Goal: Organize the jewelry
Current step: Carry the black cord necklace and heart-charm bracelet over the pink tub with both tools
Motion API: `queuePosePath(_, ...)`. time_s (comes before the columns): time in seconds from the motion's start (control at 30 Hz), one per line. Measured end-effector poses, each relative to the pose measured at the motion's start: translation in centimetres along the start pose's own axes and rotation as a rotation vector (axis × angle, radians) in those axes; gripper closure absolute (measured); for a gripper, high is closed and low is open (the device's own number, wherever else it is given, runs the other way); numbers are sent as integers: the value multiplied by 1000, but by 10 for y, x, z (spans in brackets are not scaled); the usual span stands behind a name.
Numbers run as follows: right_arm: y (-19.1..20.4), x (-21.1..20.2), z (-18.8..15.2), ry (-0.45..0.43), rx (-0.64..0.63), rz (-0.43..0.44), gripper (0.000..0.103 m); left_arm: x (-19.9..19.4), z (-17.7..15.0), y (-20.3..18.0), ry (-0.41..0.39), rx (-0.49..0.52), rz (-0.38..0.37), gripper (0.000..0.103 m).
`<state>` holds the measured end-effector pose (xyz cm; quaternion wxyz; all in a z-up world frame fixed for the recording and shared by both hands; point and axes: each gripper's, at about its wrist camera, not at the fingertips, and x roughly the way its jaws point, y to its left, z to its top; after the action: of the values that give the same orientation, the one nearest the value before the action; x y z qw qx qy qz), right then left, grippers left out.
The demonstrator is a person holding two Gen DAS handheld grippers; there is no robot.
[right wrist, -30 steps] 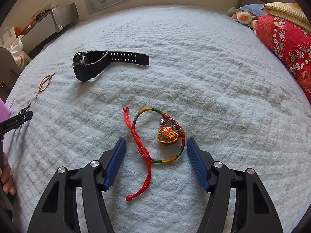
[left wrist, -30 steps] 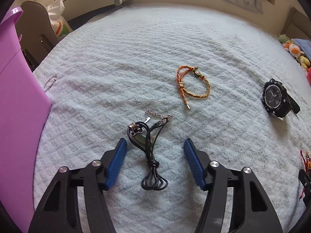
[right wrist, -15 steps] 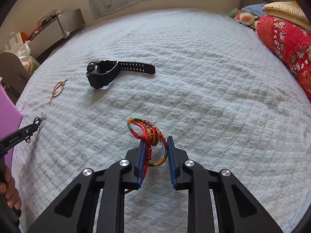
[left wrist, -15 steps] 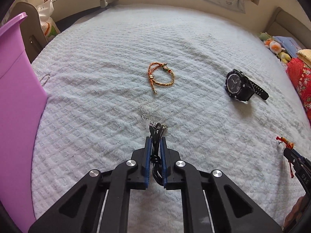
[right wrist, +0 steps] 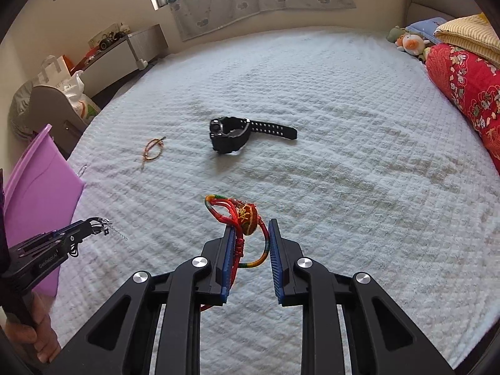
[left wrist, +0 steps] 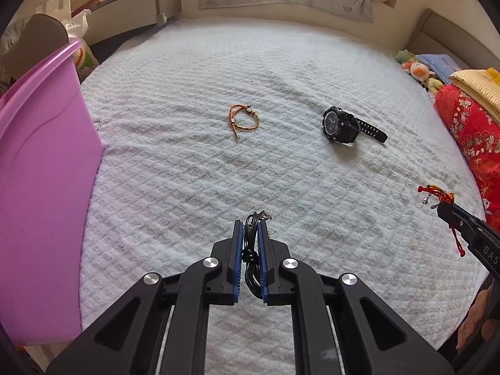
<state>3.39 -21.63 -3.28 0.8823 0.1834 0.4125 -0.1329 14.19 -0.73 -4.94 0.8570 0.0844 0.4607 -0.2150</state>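
My left gripper (left wrist: 250,223) is shut on a black cord bracelet (left wrist: 251,250) with a silver chain and holds it above the white blanket (left wrist: 187,172). In the right wrist view, the left gripper (right wrist: 93,225) hangs beside a purple bin (right wrist: 34,181). My right gripper (right wrist: 251,226) is shut on a red and multicoloured braided bracelet (right wrist: 247,215) with a heart charm, lifted off the bed. The right gripper's tip (left wrist: 437,201) shows at the right edge of the left wrist view. An orange bracelet (left wrist: 242,120) and a black watch (left wrist: 342,125) lie further back.
The purple bin (left wrist: 40,172) stands at the bed's left edge. A small silver hoop (right wrist: 82,170) lies near the bin. A red quilt (right wrist: 462,84) and plush toys (right wrist: 409,42) line the right side. A chair (right wrist: 53,106) and bags stand beyond the left edge.
Both grippers were open around their bracelets on the blanket. Each has since shut on its bracelet and risen, lifting it off the bed.
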Motion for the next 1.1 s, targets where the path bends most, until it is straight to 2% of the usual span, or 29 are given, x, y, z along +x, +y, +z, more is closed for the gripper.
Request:
queuePosePath(0.3, 65, -42, 5, -45, -41, 76, 82, -63, 6, 28, -77, 19, 7, 93)
queuePosePath(0.63, 159, -70, 21, -105, -94, 178, 82, -127, 25, 78, -171, 40, 62, 93)
queuePosePath(0.9, 242, -79, 39, -127, -162, 264, 82, -162, 40, 143, -207, -31, 127, 93)
queuePosePath(1.1, 307, -78, 41, -119, -209, 335, 82, -175, 40, 195, -214, -61, 193, 93)
